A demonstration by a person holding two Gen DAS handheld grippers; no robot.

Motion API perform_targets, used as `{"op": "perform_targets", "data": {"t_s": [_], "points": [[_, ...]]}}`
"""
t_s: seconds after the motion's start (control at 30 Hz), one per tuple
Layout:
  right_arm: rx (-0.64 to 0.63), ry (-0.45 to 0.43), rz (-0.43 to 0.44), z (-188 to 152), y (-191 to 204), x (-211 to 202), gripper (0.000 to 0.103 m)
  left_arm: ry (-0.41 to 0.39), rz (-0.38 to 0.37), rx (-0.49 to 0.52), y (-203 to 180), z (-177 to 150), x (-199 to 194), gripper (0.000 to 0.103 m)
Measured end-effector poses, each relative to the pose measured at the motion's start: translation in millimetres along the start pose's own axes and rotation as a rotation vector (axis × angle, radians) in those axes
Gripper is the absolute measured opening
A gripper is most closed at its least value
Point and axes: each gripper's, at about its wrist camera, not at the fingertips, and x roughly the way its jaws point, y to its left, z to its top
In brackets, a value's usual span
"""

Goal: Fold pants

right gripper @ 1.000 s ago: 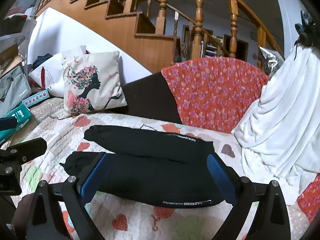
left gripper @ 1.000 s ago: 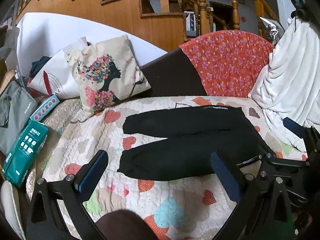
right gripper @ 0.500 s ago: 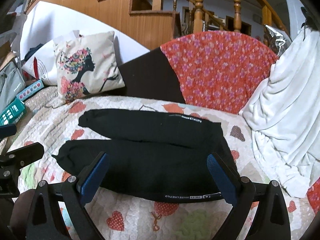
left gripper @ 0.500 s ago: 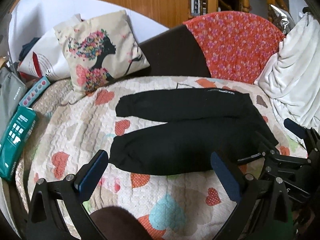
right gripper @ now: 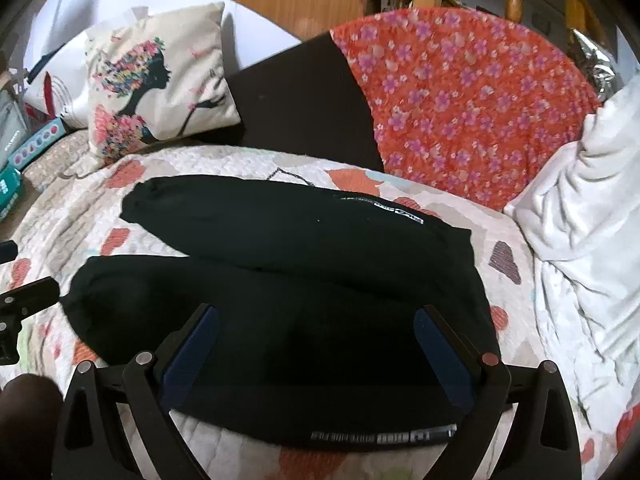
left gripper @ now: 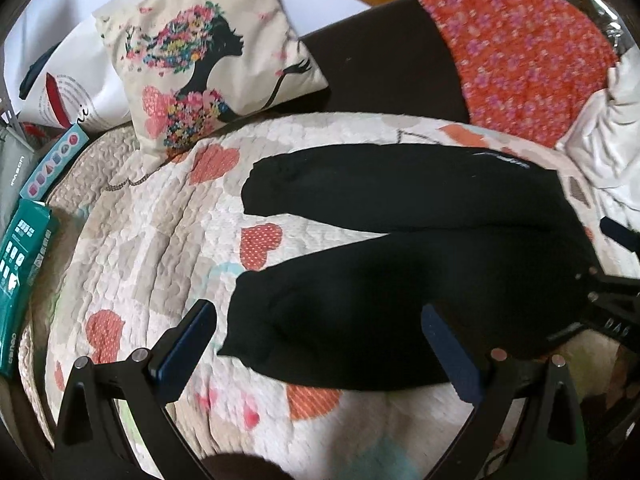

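Matt black knit cloth for the pants (right gripper: 280,320), with a printed white strip along the near edge. Beneath, a quilted cotton-look bedspread (left gripper: 160,248), puckered and rough, patterned with hearts. Behind, a printed canvas-like cushion (left gripper: 208,60), a floral red cloth cover (right gripper: 460,100) and a soft white fleecy blanket (right gripper: 580,220). Smooth matt black plastic and silvery metal pins on the left gripper (left gripper: 320,344) and right gripper (right gripper: 316,344), with blue rubbery pads (right gripper: 192,356).

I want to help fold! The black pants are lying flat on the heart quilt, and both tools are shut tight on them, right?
Not quite. The black pants do lie flat on the heart quilt, but both tools are open: the right wrist view shows the right tool spread wide over the waist end, and the left tool is open too.
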Motion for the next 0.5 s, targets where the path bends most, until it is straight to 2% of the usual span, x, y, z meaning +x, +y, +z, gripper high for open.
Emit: {"op": "perform_targets", "data": {"t_s": [0.27, 0.4, 0.5], "points": [[-0.002, 0.048, 0.024, 23.4, -5.9, 53.8, 0.100, 0.046, 0.017, -0.001, 12.6, 23.4, 55.1, 0.102], [-0.019, 0.059, 0.055, 38.0, -11.6, 77.3, 0.100, 0.051, -0.022, -0.024, 24.4, 47.9, 84.9, 0.102], [-0.039, 0.060, 0.109, 56.6, -18.1, 97.6, 0.100, 0.056, -0.088, -0.052, 35.8, 74.8, 113.9, 0.102]]}}
